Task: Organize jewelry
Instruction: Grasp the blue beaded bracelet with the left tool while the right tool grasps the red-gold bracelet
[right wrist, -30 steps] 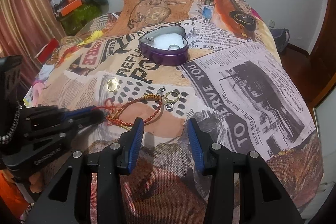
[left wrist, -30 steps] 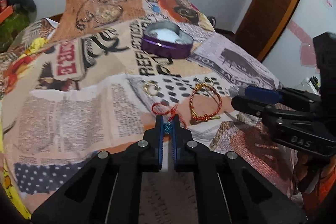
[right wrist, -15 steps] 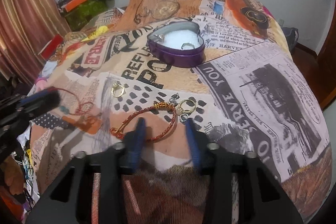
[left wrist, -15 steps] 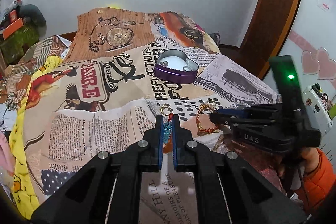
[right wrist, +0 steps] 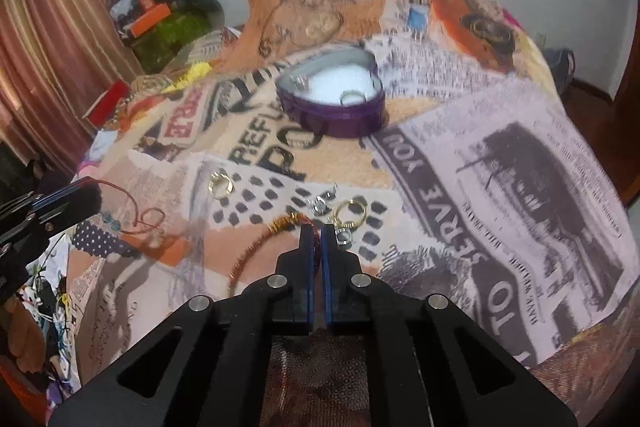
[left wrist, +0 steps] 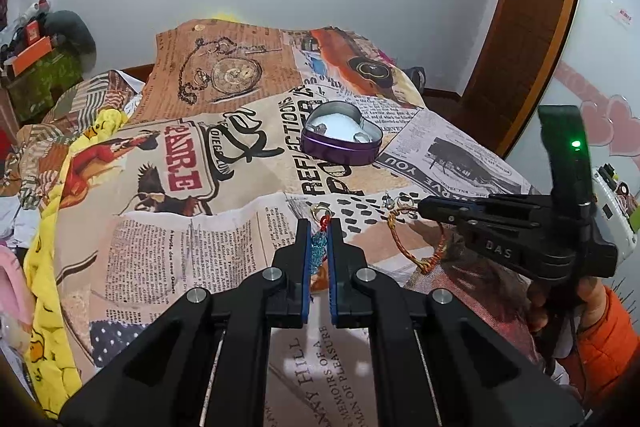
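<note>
My left gripper [left wrist: 319, 227] is shut on a red string bracelet with blue beads [left wrist: 318, 247] and holds it above the bedspread. In the right wrist view its loop [right wrist: 138, 217] hangs from the left gripper [right wrist: 86, 197]. My right gripper [right wrist: 317, 233] is shut on a red-and-gold braided bracelet [right wrist: 256, 247], which lies on the bedspread; the left wrist view shows this bracelet [left wrist: 400, 243] under the right gripper [left wrist: 424, 209]. A purple heart-shaped tin [right wrist: 332, 107] holding rings sits farther back, also seen as the tin [left wrist: 340, 143]. Loose gold rings [right wrist: 221, 184] [right wrist: 351, 209] and a silver piece [right wrist: 320, 205] lie nearby.
The printed bedspread [left wrist: 180, 227] covers a bed. Clutter and a green box [right wrist: 168, 35] sit at the far left by a curtain. A wooden door [left wrist: 532, 27] stands at the right. A hand in an orange sleeve [left wrist: 608, 343] holds the right gripper.
My left gripper has risen with the red string bracelet, lifting it off the bedspread. The right gripper's jaws have shut on the braided bracelet.
</note>
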The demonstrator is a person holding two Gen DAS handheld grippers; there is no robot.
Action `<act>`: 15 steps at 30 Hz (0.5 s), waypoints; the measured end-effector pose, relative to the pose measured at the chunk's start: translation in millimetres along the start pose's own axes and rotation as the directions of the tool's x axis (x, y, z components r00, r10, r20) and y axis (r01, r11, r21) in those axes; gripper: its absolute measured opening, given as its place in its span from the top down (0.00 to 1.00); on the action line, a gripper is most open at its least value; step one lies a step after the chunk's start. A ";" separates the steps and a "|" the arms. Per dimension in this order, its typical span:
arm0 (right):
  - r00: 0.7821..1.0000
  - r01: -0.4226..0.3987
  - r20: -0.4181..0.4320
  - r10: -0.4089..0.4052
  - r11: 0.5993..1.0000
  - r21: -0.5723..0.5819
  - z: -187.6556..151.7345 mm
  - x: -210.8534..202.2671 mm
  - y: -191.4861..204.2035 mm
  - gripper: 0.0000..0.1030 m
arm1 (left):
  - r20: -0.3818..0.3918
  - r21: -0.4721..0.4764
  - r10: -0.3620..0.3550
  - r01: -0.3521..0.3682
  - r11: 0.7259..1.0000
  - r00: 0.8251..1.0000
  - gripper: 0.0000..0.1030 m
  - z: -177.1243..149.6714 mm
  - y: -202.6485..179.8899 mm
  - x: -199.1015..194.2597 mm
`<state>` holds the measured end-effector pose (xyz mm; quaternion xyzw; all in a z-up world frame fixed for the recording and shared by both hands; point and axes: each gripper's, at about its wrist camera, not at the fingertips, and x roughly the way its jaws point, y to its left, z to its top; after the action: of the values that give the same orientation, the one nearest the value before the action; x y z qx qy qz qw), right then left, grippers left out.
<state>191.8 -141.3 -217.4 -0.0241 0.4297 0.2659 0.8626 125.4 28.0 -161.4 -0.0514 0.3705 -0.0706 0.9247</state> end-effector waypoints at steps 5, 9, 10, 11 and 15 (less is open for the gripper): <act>1.000 -0.020 0.003 0.020 1.000 -0.018 5.7 -12.8 9.2 0.97 | 0.013 0.003 0.007 -0.007 1.000 1.000 0.95 3.0 -0.7 -5.0; 1.000 0.001 -0.015 -0.002 0.999 -0.043 7.5 -12.5 19.0 0.55 | 0.017 0.004 0.006 -0.006 1.000 1.000 0.95 2.0 -1.2 -8.1; 1.000 0.009 -0.020 -0.010 0.999 -0.046 7.0 -11.8 20.1 0.45 | 0.017 0.007 0.009 -0.009 1.000 1.000 0.95 1.9 -1.2 -8.7; 1.000 0.014 -0.012 -0.015 0.999 -0.050 5.9 -11.6 22.3 0.36 | 0.017 0.010 0.011 -0.011 1.000 1.000 0.95 1.6 -1.0 -9.3; 0.999 0.012 -0.030 -0.013 0.998 -0.055 1.8 -5.7 24.6 0.36 | 0.014 0.009 0.016 -0.016 1.000 1.000 0.95 1.1 1.8 -11.1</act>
<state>178.6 -122.2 -207.3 -0.0542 0.4352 0.2716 0.8567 118.4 31.7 -153.4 -0.0448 0.3641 -0.0644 0.9280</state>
